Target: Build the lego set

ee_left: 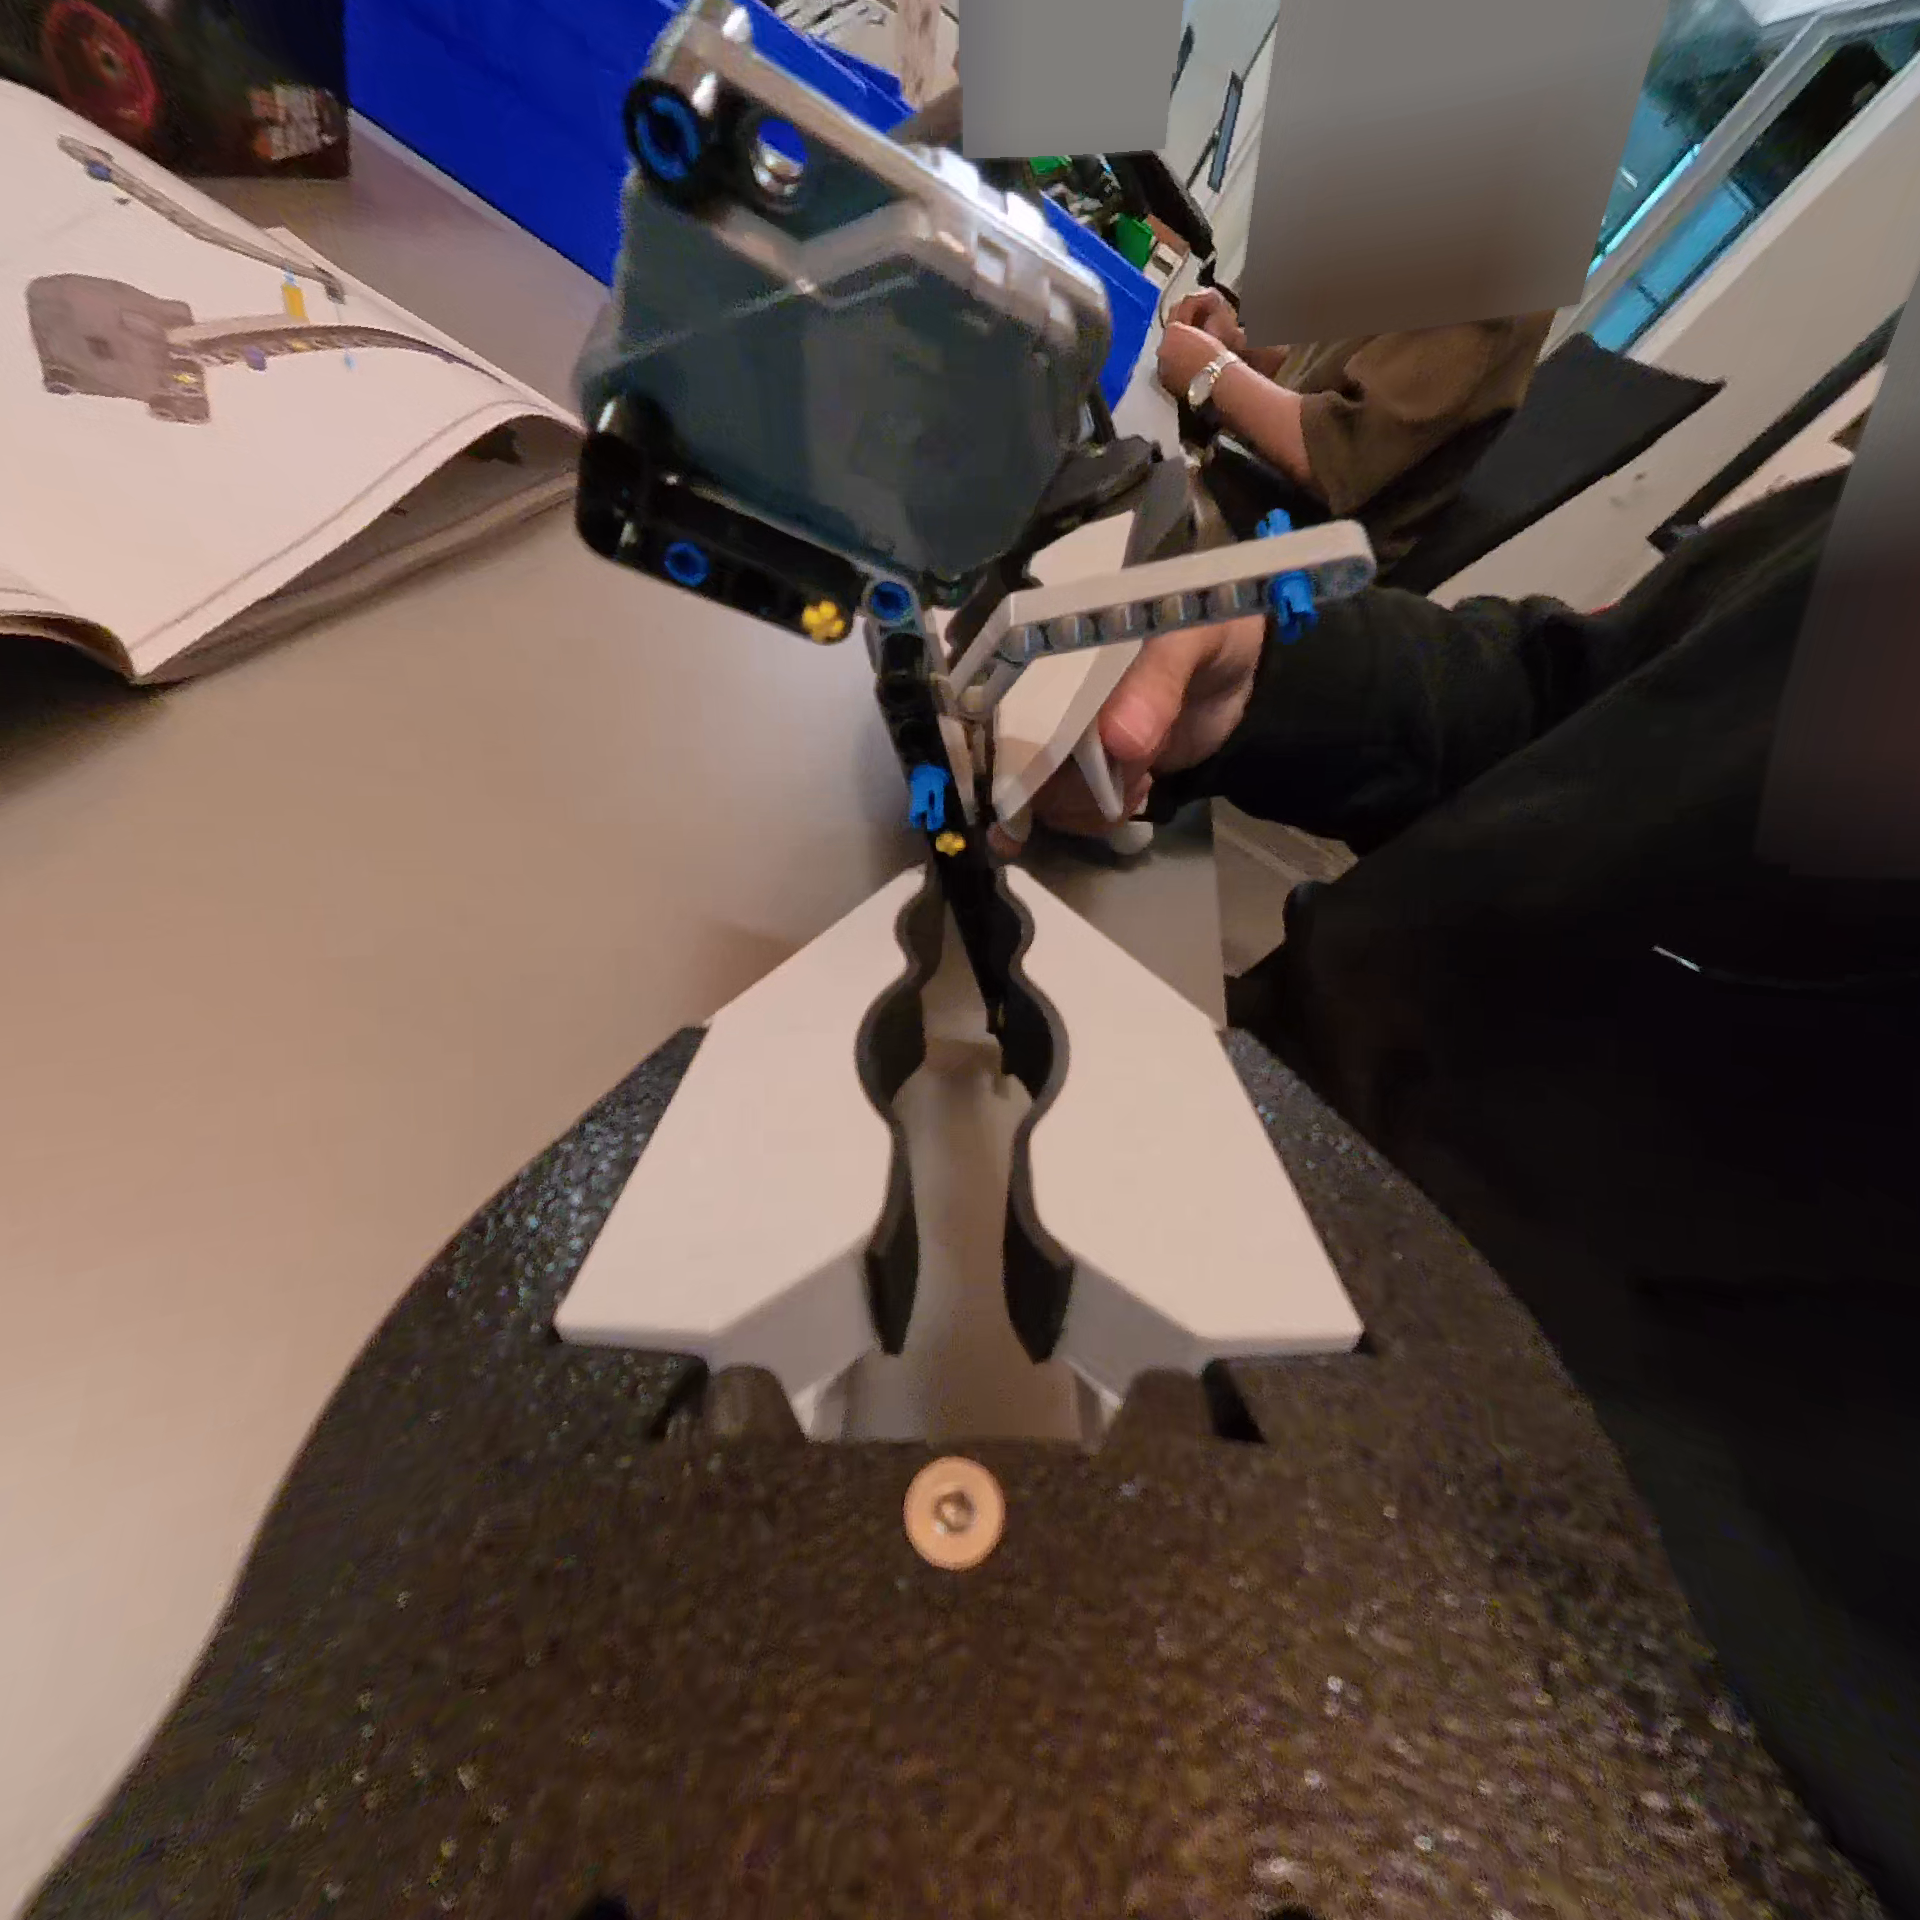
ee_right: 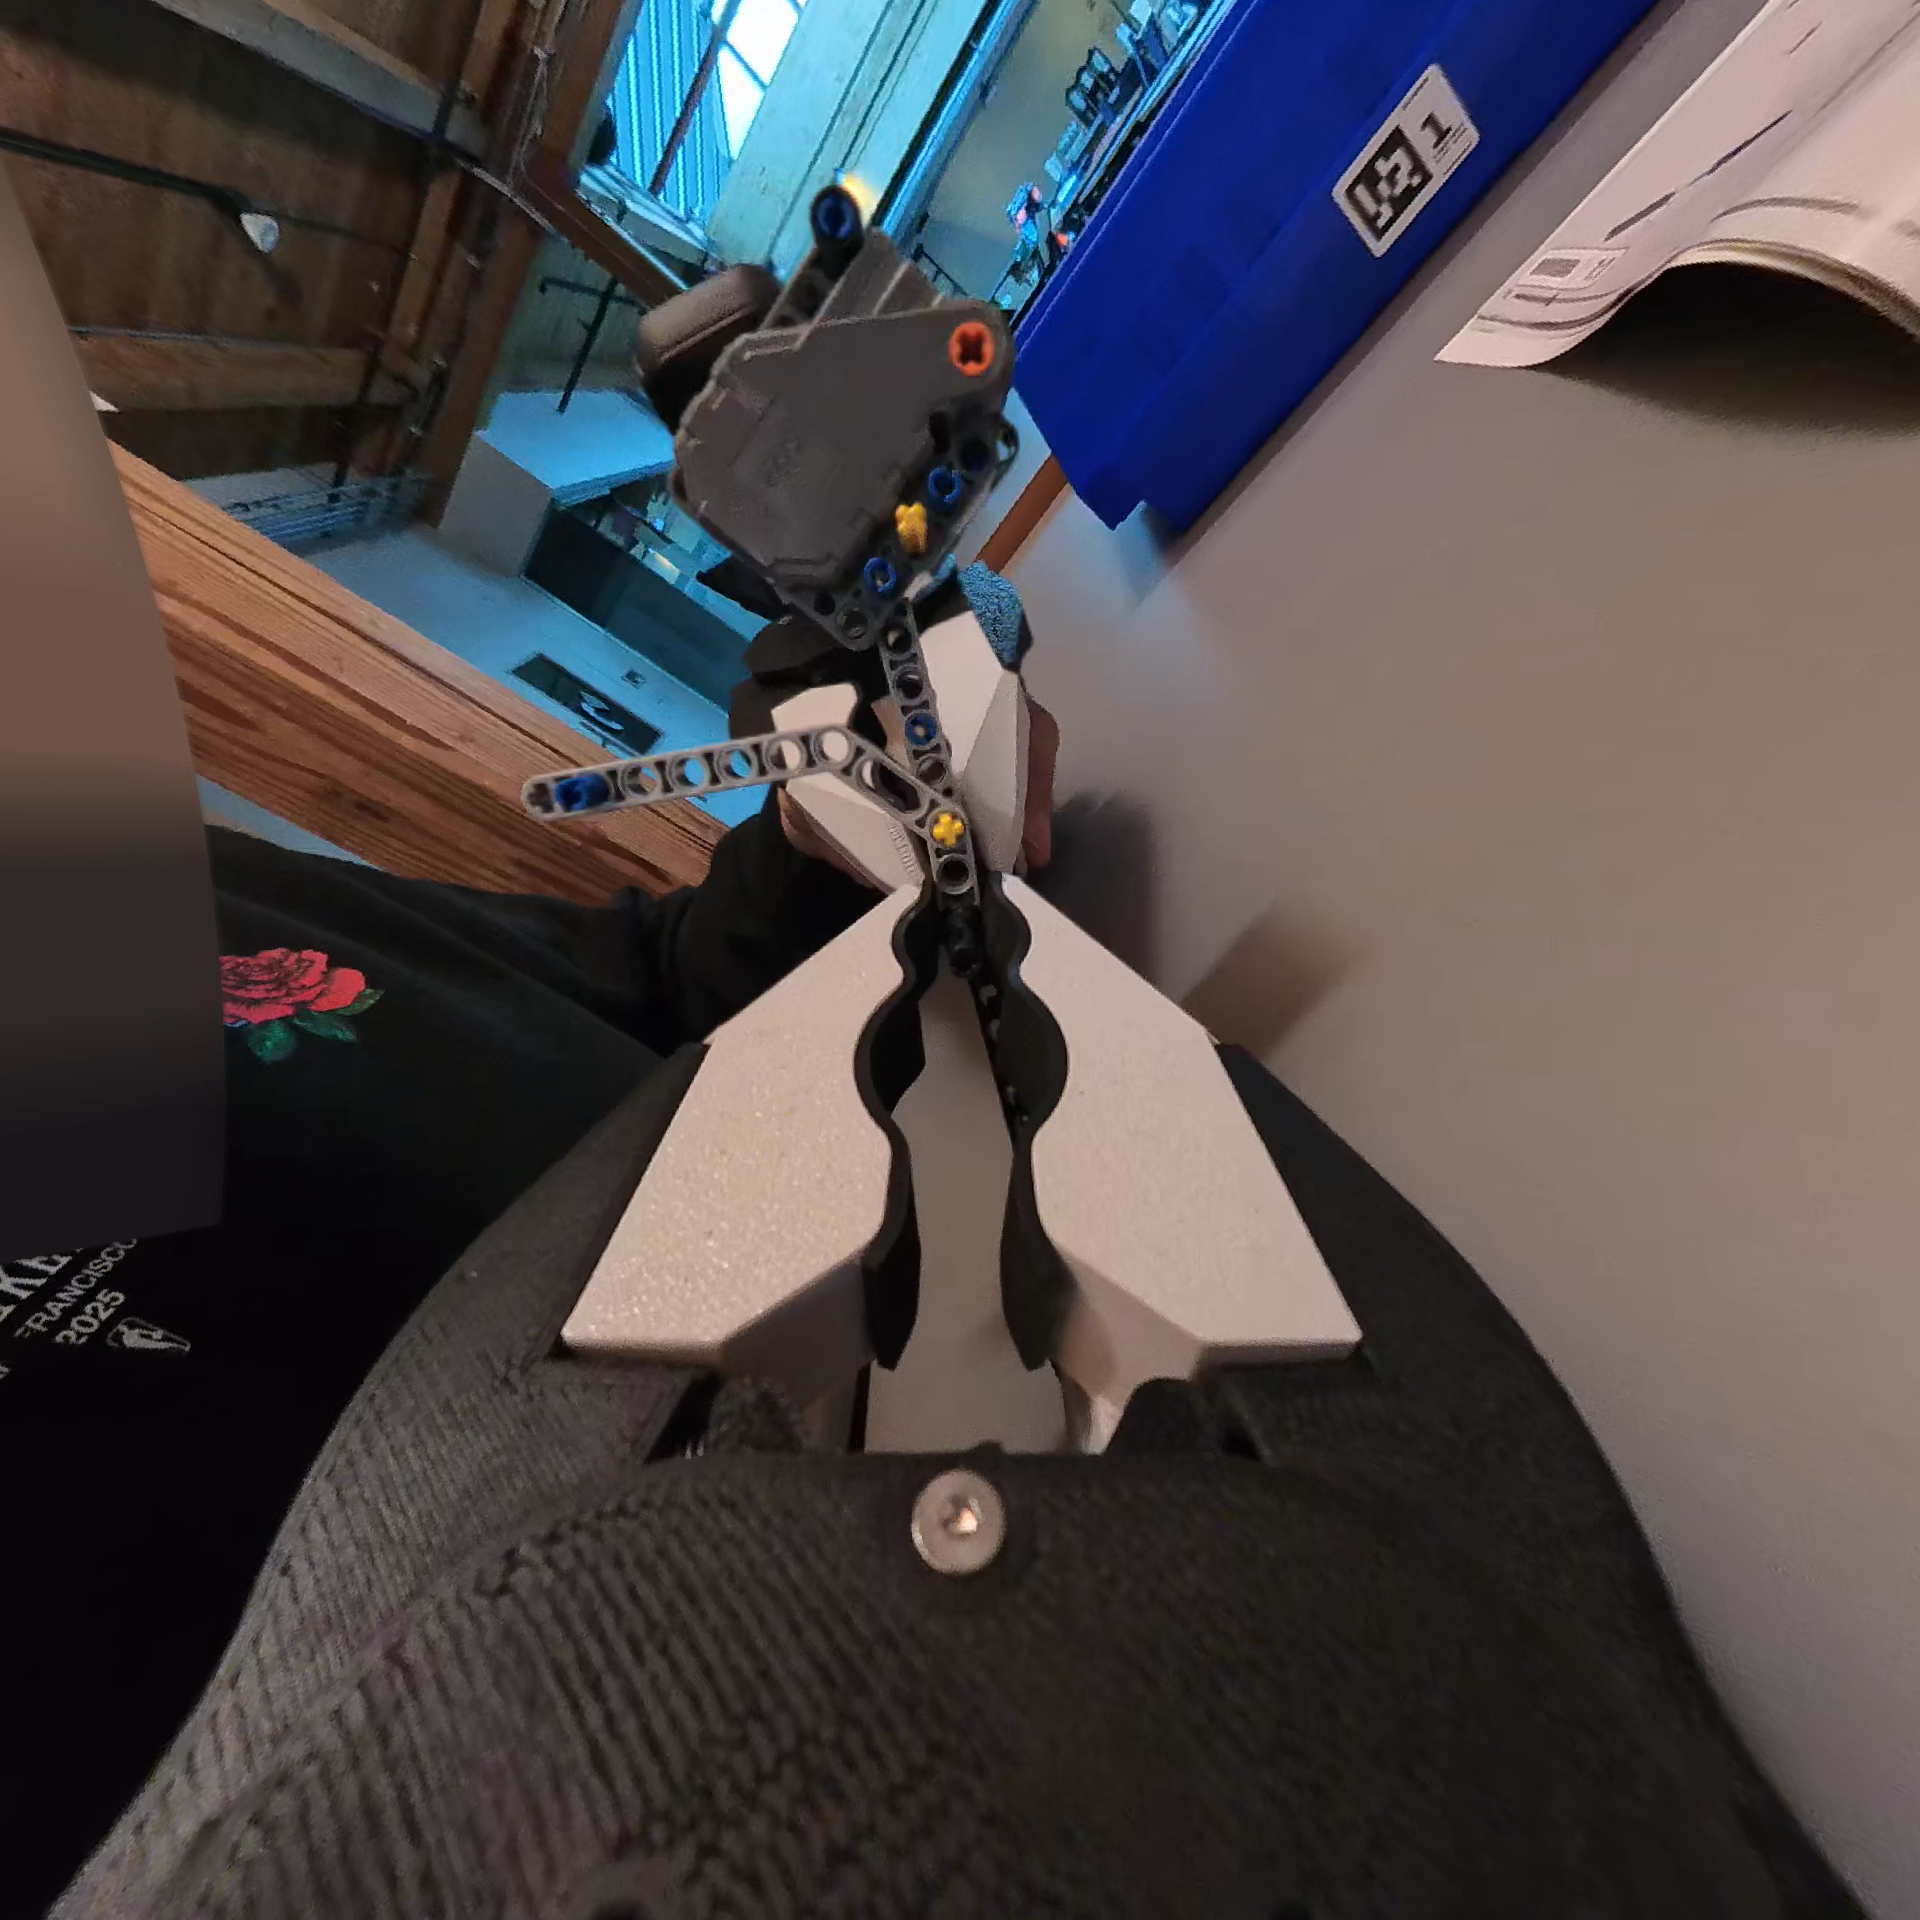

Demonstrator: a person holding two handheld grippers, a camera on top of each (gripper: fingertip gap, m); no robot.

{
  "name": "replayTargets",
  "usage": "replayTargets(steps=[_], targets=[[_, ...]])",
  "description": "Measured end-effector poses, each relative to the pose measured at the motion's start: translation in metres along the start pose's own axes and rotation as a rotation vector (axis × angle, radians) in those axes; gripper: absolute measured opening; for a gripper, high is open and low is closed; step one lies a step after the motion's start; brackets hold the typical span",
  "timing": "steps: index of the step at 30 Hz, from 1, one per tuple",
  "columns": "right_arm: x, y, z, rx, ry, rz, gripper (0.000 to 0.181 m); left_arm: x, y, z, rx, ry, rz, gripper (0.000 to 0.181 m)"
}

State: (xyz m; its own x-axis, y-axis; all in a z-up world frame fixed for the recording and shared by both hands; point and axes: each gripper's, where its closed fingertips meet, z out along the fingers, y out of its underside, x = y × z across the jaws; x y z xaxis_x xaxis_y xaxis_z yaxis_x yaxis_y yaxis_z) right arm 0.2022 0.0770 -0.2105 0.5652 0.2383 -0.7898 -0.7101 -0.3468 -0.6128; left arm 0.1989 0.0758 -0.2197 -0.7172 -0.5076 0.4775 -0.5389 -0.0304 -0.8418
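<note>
A Lego assembly is held in the air: a dark grey motor block [ee_left: 831, 374] on a long black beam [ee_left: 971, 935], with a light grey bent beam [ee_left: 1153, 603] sticking out sideways. Blue and yellow pins sit along the beams. My left gripper [ee_left: 964, 888] is shut on the black beam's lower end. My right gripper [ee_right: 961, 899] is shut on the same beam [ee_right: 961, 925], below the motor block [ee_right: 821, 457] and the bent beam [ee_right: 727, 769]. Each gripper shows behind the assembly in the other's view: the right gripper [ee_left: 1049, 727] and the left gripper [ee_right: 987, 717].
An open instruction booklet [ee_left: 208, 416] lies on the grey table [ee_left: 416, 883], with a dark Lego box [ee_left: 208, 94] and a blue bin [ee_left: 488, 114] behind it. The bin [ee_right: 1247, 291] and booklet [ee_right: 1714, 239] also show in the right wrist view. A seated person [ee_left: 1351, 416] is at the back right. The tips of both grippers are at nearly the same place.
</note>
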Motion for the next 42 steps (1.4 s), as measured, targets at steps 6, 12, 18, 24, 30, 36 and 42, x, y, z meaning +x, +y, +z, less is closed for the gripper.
replayTargets(steps=[6, 12, 18, 24, 30, 36, 42], targets=[[0.004, -0.005, -0.001, 0.027, 0.004, 0.037, 0.005, -0.004, -0.004, 0.0, 0.026, -0.014, -0.022, 0.006], [-0.001, -0.005, -0.002, 0.017, -0.027, 0.003, 0.01, -0.002, 0.0, 0.0, 0.002, -0.03, 0.02, 0.005], [0.003, -0.006, -0.003, -0.018, 0.015, -0.106, 0.005, -0.001, 0.004, 0.001, -0.027, -0.005, 0.003, 0.007], [0.002, -0.005, -0.003, -0.024, -0.004, -0.087, 0.005, -0.005, -0.007, -0.003, 0.044, -0.05, 0.049, 0.01], [0.002, -0.006, -0.003, -0.013, 0.009, -0.106, 0.009, -0.003, -0.009, -0.005, 0.06, -0.03, 0.043, 0.005], [0.002, -0.01, -0.005, 0.005, 0.015, -0.125, 0.007, -0.003, -0.006, -0.004, 0.037, -0.013, 0.02, 0.007], [0.0, -0.008, -0.003, -0.018, -0.005, -0.129, 0.005, -0.003, -0.013, -0.007, 0.09, -0.014, 0.017, 0.009]])
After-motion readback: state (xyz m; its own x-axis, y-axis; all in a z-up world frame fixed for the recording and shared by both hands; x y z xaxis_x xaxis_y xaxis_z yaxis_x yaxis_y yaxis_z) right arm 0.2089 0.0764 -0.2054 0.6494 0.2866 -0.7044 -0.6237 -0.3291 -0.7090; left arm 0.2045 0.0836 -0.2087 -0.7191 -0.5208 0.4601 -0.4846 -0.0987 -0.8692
